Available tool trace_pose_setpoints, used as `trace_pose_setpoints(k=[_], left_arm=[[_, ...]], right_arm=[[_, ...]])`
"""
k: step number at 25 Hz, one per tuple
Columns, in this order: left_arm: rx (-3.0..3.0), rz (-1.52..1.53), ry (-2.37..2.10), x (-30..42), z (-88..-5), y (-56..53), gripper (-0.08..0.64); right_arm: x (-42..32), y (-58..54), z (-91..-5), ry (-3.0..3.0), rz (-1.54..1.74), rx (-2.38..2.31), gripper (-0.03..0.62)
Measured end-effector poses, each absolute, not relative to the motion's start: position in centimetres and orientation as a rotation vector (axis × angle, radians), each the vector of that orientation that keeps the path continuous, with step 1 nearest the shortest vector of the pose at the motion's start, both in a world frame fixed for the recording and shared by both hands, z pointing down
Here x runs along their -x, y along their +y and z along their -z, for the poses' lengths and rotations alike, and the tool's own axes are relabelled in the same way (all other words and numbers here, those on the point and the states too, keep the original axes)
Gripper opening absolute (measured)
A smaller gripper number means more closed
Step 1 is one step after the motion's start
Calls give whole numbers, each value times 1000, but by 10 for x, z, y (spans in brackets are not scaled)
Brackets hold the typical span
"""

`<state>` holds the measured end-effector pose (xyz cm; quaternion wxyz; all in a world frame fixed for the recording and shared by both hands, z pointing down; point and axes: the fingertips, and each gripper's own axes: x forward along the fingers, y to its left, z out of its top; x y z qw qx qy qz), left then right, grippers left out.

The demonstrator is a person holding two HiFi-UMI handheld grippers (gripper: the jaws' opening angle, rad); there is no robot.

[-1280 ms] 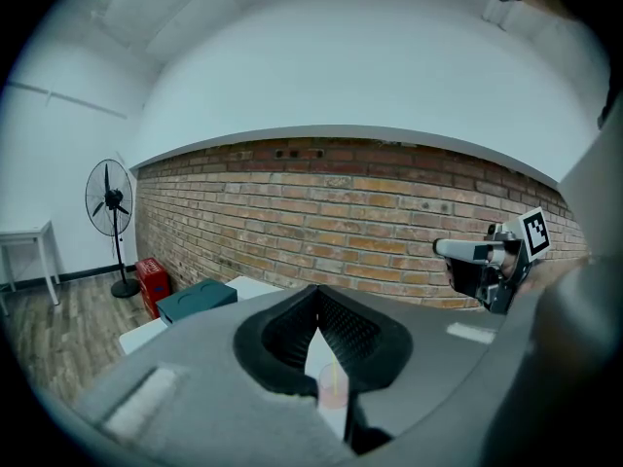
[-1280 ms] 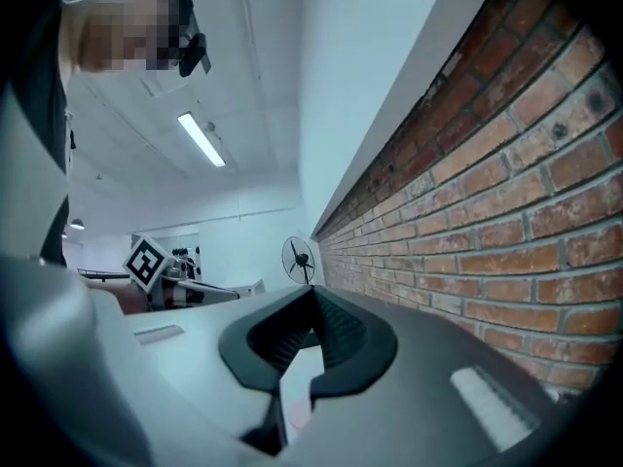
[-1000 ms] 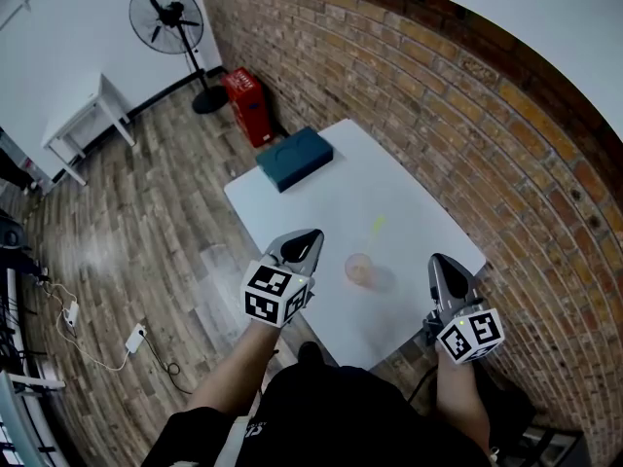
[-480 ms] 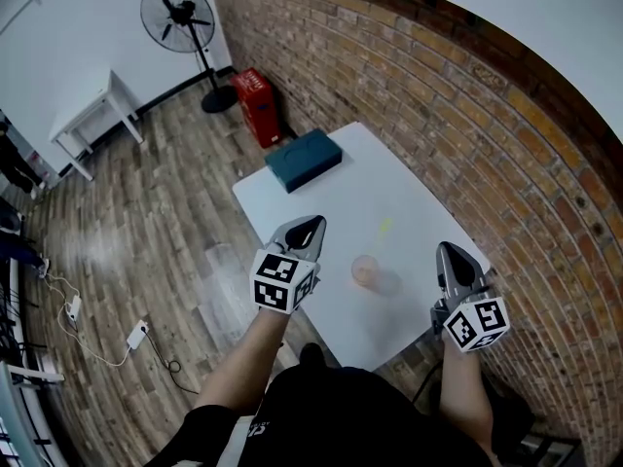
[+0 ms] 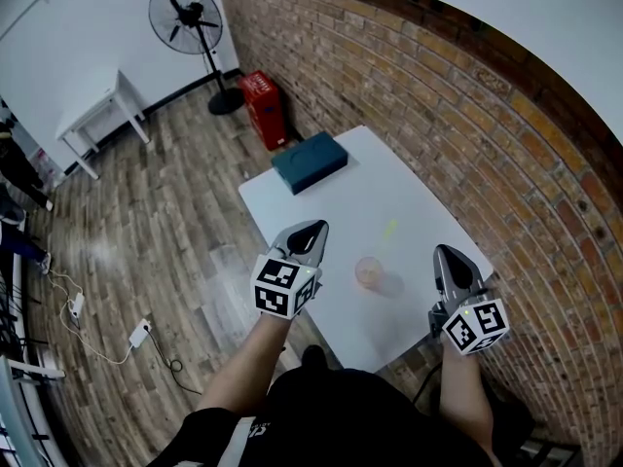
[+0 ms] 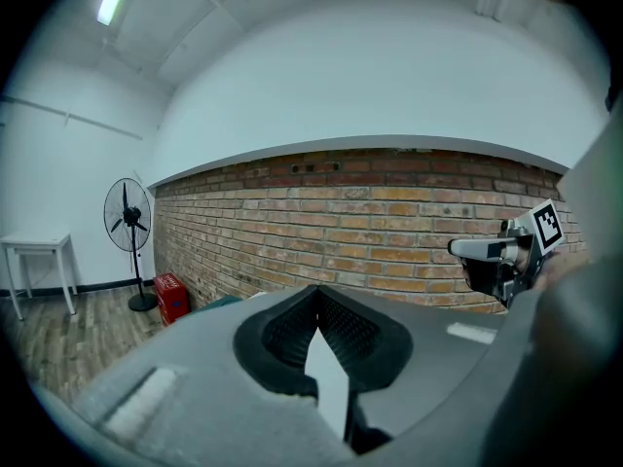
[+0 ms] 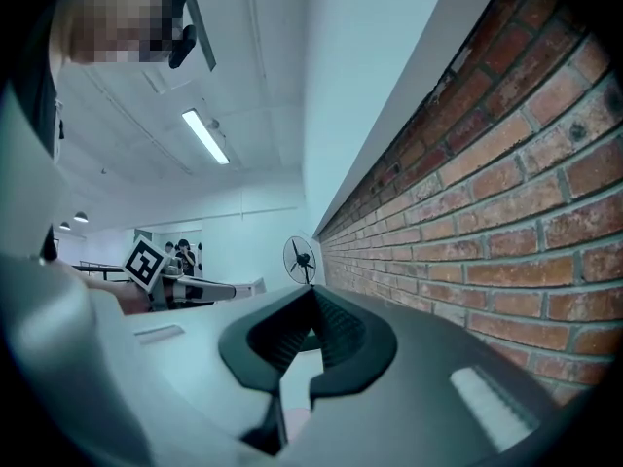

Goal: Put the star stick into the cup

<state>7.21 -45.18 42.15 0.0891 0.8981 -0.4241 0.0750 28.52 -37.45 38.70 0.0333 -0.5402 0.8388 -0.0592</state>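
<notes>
In the head view a small translucent pinkish cup (image 5: 369, 272) stands on the white table (image 5: 341, 197), near its front edge. The yellow-green star stick (image 5: 389, 229) lies flat on the table just beyond the cup. My left gripper (image 5: 311, 232) hovers left of the cup, shut and empty. My right gripper (image 5: 445, 259) hovers to the cup's right, also shut with nothing in it. In the left gripper view the jaws (image 6: 316, 295) meet at their tips, and the right gripper (image 6: 492, 251) shows at the right. The right gripper view shows shut jaws (image 7: 313, 295) and the left gripper (image 7: 195, 288).
A teal box (image 5: 310, 161) lies at the table's far left corner. A brick wall (image 5: 467, 134) runs along the table's right side. Beyond stand a red case (image 5: 265, 98), a standing fan (image 5: 190, 17) and a small white side table (image 5: 97, 115). Cables (image 5: 97, 334) lie on the wooden floor.
The head view has drifted a little, so the table sits slightly further right. Both grippers stay shut in nearly the same places beside the cup. Cup and stick have not moved.
</notes>
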Motion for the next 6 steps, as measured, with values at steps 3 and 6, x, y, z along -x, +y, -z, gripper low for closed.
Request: trace_pose_setpoints(k=[3,6], left_arm=[[-2672,-227,-1264,-71,-421,-450,6],[-2669,-227,-1263,-70,-422,-448,6]], right_arm=[[-281,-374,-387,2580,201,1644,-2],[-277,-372,-389,2581,218,1633,-2]])
